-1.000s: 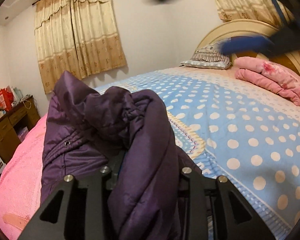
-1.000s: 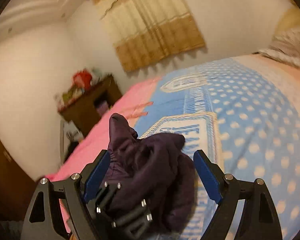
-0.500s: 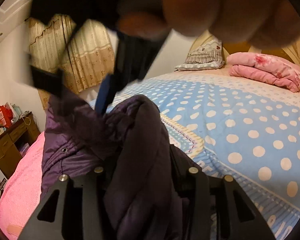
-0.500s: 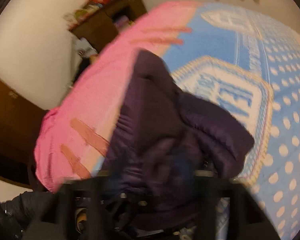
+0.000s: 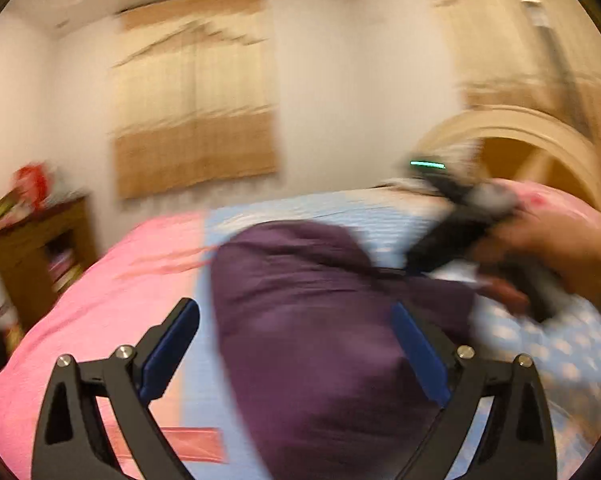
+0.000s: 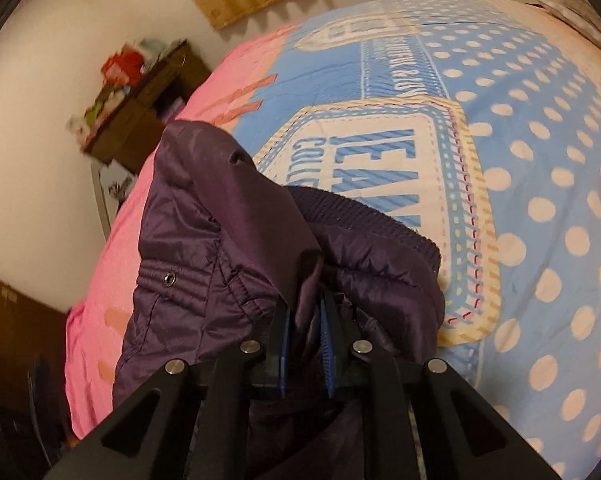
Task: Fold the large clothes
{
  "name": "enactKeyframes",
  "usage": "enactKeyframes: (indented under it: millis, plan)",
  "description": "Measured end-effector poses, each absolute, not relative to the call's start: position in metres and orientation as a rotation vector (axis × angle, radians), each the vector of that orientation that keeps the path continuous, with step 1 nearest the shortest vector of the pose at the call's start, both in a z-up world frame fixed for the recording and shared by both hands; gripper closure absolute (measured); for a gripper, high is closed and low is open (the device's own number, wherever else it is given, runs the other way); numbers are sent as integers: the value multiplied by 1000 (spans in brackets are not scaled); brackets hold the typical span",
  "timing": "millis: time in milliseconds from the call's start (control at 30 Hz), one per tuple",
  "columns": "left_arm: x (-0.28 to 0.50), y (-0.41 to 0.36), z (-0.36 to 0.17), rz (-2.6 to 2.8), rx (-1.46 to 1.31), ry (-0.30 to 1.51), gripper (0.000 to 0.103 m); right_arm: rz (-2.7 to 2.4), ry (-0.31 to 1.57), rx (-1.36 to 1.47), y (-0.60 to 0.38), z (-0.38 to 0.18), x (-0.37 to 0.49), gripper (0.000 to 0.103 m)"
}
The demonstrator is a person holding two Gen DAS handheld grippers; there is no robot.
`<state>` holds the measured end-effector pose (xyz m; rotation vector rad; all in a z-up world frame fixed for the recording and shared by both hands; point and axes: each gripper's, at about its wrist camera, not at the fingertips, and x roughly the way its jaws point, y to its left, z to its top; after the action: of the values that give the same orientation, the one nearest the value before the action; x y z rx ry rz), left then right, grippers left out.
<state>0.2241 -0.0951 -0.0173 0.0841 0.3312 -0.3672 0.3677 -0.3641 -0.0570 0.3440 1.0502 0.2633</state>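
Your left wrist view is badly smeared: the left gripper point(image 5: 296, 344) stands wide apart over the dark purple padded jacket point(image 5: 324, 340), apparently not touching it. Right of the jacket, your hand point(image 5: 556, 252) is a blur.

Right wrist view: the right gripper point(image 6: 305, 344) pinches a jacket point(image 6: 228, 248) fold on the blue polka-dot bedspread point(image 6: 540, 160); the brown wooden desk point(image 6: 140, 104) stands beyond.

There was one purple jacket point(image 6: 228, 248) on one bed point(image 6: 540, 160). I counted two grippers. The left gripper point(image 5: 296, 344) had two blue fingers point(image 5: 168, 344). The right gripper point(image 6: 305, 328) had two fingers point(image 6: 327, 344) too. One hand point(image 5: 560, 248) showed in the left view. There was one brown cabinet point(image 6: 148, 96), and two sets of curtains point(image 5: 196, 152). One headboard point(image 5: 540, 140) stood behind the bed.
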Motion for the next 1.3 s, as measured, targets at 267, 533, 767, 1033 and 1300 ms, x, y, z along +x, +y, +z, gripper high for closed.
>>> enactKeyframes:
  millis: [267,533,767,1033,1300]
  plan:
    - [286,-125,-74,-474,74,634,1,237,874,314,-363,-84,335,88]
    - [282,-132,-67,-462,96,611,0,201,616,455,-378,-31,262,31]
    - [278,-130,-63,-470,98,587,7,205,717,274,-321,-30,222,75]
    - [308,-116,-40,-334,112,528,0,146,783,351,-348,-89,214,76]
    - [337,-139,-82,-344,104,648,0,138,753,396,-355,-126,218,77]
